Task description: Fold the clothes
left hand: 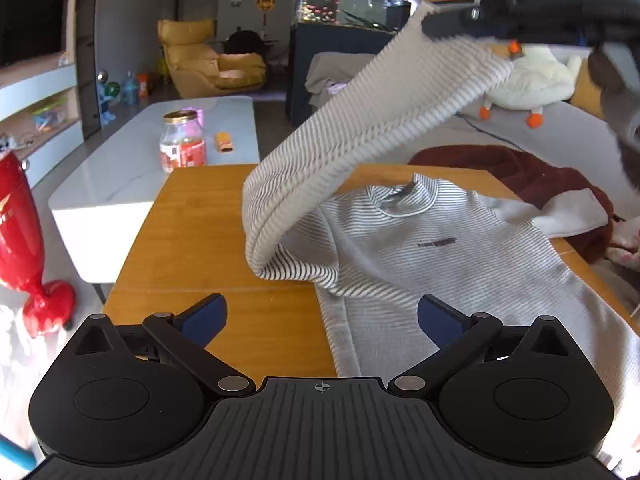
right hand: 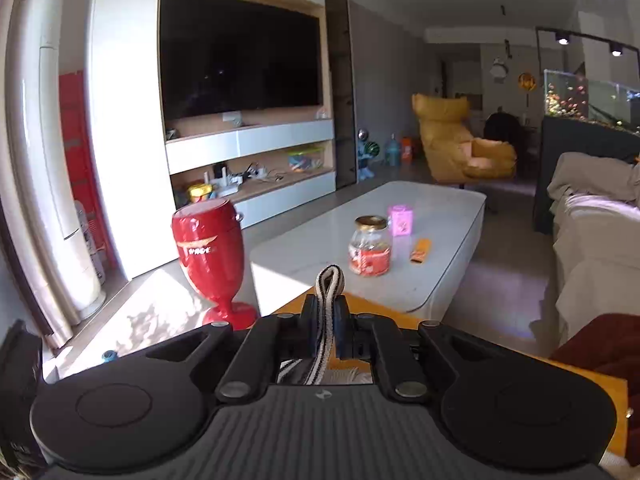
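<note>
Lifting a striped sleeve (left hand: 360,120) off the bench (left hand: 192,240)
Right tongs (right hand: 325,312) clamped on the cuff, raised high; left tongs (left hand: 322,316) gaping, empty, low over the shirt (left hand: 420,248), seen whole only from left wrist.

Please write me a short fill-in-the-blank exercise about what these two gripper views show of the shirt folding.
1. The right gripper is shut on the shirt's striped ____.
2. The striped shirt lies on a ____ table.
3. The left gripper has its jaws ____, with nothing between them.
4. On the white coffee table stands a glass ____ with a gold lid.

Missing words: sleeve; wooden; open; jar
</note>
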`<state>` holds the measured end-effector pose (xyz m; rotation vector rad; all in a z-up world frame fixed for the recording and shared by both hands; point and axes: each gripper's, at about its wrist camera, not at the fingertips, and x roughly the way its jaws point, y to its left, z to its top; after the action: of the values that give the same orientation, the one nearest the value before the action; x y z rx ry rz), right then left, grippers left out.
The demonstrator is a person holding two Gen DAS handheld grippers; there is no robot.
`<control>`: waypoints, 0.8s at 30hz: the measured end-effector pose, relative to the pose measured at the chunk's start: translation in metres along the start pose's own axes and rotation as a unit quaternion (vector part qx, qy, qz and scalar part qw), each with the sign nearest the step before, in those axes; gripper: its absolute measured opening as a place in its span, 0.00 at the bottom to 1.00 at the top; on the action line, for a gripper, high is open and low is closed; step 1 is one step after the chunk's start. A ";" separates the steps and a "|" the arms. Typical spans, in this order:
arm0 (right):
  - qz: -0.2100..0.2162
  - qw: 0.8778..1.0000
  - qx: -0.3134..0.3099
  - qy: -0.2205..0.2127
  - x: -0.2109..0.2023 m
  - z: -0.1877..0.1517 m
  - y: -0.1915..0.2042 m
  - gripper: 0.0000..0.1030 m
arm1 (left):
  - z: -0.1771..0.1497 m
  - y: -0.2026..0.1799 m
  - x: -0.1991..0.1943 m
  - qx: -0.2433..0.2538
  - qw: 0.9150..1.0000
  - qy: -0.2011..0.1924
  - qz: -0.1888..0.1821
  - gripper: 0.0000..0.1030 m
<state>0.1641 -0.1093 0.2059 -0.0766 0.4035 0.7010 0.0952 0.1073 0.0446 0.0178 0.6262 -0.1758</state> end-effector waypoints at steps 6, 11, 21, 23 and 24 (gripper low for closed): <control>-0.069 0.997 0.017 -0.012 -0.001 0.019 -0.069 0.07 | 0.014 -0.011 0.065 0.021 0.996 0.032 0.079 1.00; -0.103 0.990 0.089 0.038 0.015 -0.030 -0.118 0.07 | 0.010 0.010 0.064 0.002 0.993 0.040 0.111 1.00; -0.132 0.965 0.173 0.146 0.069 -0.138 -0.155 0.08 | 0.009 0.014 0.010 -0.015 1.000 0.011 0.013 1.00; -0.136 0.962 0.177 0.157 0.070 -0.147 -0.160 0.09 | 0.017 0.008 0.000 -0.025 0.999 -0.012 -0.038 1.00; -0.139 0.960 0.182 0.159 0.069 -0.150 -0.162 0.09 | 0.022 0.004 -0.001 -0.030 0.998 -0.021 -0.059 1.00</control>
<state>0.2656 -0.2211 0.0309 0.1032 0.8096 0.3274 0.1074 0.1095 0.0628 -0.0803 0.5903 -0.2714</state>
